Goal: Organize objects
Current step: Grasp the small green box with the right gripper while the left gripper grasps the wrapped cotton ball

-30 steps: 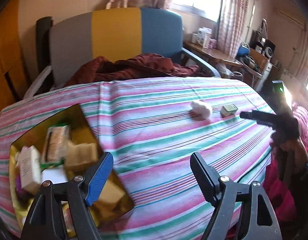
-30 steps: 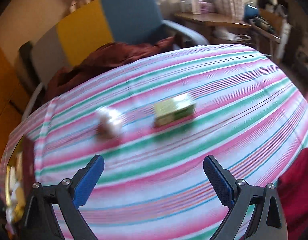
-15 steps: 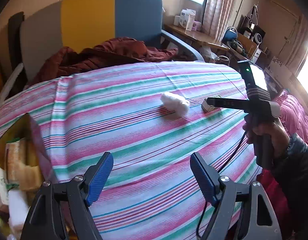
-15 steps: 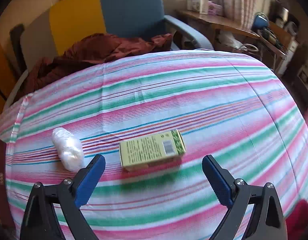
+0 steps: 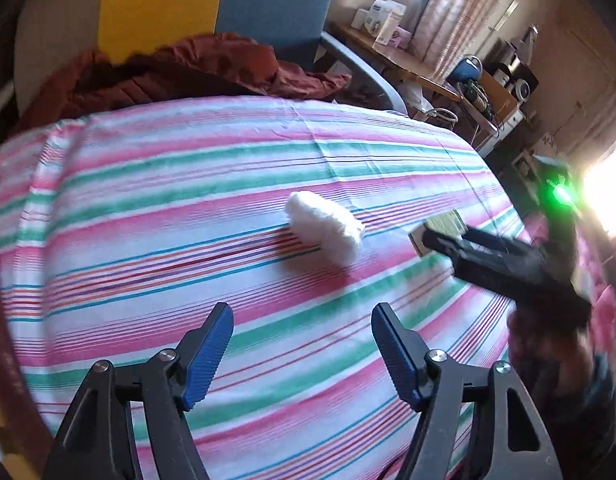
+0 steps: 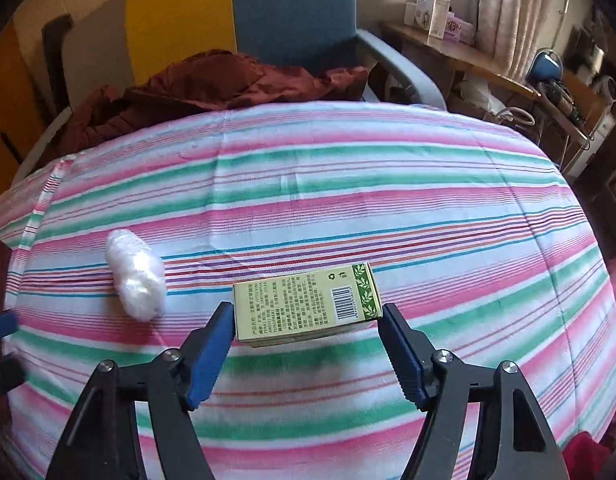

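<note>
**Box being bracketed, wad waiting**

Right gripper [image 6: 306,338] is closing its jaws around the box [image 6: 306,304] on the striped cloth [image 6: 348,208]; pads look beside its ends, contact unclear. Left gripper [image 5: 302,354] is narrowing, empty, aiming at the white wad [image 5: 326,232]. Both items are still lying loose, unsorted.

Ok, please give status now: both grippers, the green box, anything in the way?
Right gripper closing around green box, pads at its ends, grip unconfirmed. Left gripper empty, closing, short of white wad. Nothing blocking.
</note>
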`<state>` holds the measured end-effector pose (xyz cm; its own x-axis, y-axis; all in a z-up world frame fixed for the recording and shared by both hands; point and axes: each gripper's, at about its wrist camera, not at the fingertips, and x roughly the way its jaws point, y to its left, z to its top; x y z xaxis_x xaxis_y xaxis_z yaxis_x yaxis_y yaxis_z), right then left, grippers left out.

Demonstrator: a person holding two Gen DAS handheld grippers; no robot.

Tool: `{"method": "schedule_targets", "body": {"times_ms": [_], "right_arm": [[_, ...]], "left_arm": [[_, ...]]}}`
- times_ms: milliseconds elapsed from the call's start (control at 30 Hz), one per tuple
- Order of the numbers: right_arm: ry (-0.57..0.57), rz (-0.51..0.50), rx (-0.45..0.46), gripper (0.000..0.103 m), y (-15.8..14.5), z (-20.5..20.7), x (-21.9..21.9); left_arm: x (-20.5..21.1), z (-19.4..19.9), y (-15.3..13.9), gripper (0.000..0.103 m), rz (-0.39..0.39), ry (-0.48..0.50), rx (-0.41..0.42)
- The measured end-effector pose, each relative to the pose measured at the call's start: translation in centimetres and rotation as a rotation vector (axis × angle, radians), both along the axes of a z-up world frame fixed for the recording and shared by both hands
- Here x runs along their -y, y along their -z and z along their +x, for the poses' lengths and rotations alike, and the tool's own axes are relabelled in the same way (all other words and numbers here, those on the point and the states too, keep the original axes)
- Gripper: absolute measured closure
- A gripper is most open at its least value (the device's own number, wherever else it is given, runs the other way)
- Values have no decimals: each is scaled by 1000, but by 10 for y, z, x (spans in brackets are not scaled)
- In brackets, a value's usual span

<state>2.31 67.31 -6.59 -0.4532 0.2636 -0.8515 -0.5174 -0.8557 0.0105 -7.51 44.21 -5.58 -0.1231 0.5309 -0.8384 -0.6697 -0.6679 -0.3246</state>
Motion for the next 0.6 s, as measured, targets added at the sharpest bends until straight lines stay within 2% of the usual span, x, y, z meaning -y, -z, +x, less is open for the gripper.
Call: {"method": "schedule_targets", "body": {"times_ms": [333,533,567,600], "right_arm": [[-20,7,-66,30,-18,5,-1],[-8,13,-96,30,-26,6,-6],[-9,14,-97,30,-26,6,-7],[-11,17,-92,30,-26,5,-7]], "left_arm": [[-61,-36,35,31,12,-129,154],[-89,-45,50,31,-30,-155,131],[-93,-44,51,31,-38,-146,101],[-96,-42,51,39,-45,-135,65]]}}
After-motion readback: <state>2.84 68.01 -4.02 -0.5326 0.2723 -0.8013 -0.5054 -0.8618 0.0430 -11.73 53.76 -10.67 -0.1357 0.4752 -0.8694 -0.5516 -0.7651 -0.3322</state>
